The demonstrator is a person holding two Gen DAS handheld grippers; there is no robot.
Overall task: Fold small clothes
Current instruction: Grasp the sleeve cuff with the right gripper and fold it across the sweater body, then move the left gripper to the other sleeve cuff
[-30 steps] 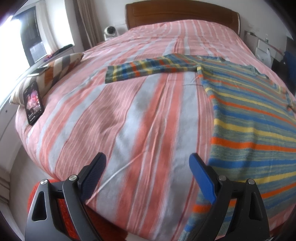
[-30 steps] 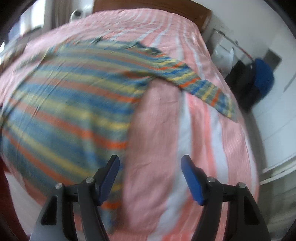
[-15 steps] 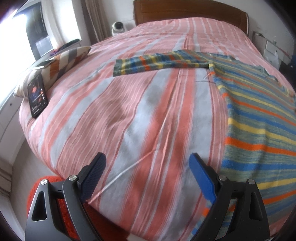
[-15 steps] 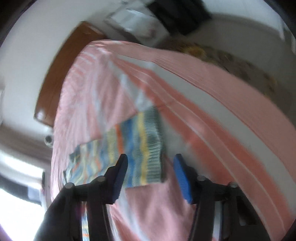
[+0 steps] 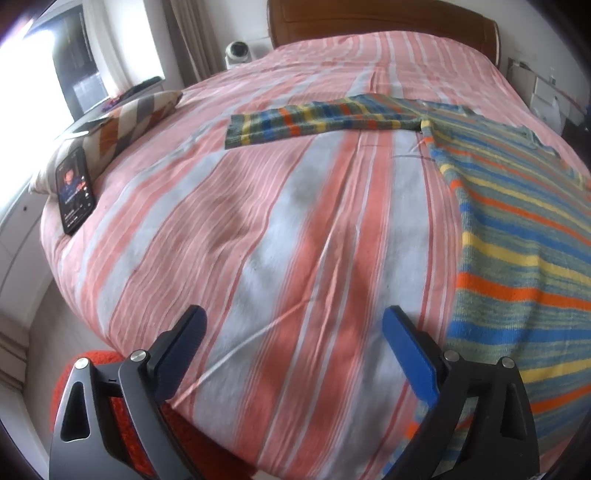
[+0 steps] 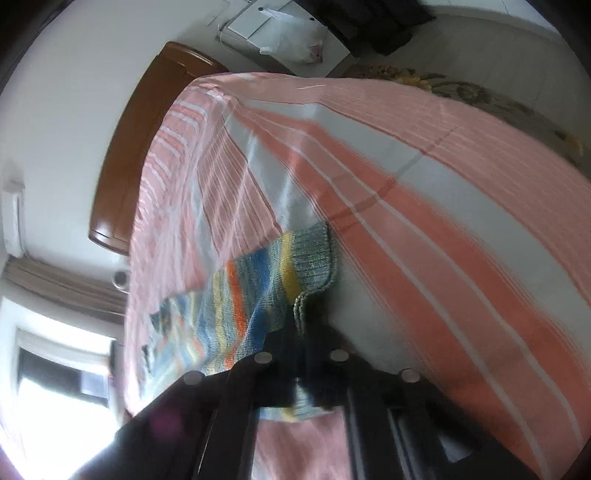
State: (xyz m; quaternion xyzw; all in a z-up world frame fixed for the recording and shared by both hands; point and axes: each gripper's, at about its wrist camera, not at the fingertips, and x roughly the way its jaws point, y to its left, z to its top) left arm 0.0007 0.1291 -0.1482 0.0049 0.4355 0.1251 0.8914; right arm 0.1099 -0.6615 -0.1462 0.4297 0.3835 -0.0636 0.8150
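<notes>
A small knitted sweater (image 5: 517,221) with blue, yellow, orange and grey-green stripes lies flat on the bed, its left sleeve (image 5: 314,123) stretched out to the left. My left gripper (image 5: 291,343) is open and empty over the bed's near edge, left of the sweater's hem. In the right wrist view my right gripper (image 6: 308,328) is shut on the cuff end of the other sleeve (image 6: 258,291), which bunches between the jaws. The fingertips are hidden in the fabric.
The bed has a pink, grey and white striped cover (image 5: 258,221) and a wooden headboard (image 5: 369,18). A phone (image 5: 74,192) leans on a striped pillow (image 5: 122,125) at the left edge. A white camera (image 5: 238,53) stands behind. An orange rug (image 5: 122,424) lies below.
My right gripper swung to the right sleeve's cuff and closed on it. My left gripper stayed open and its view shifted slightly left and forward along the bed.
</notes>
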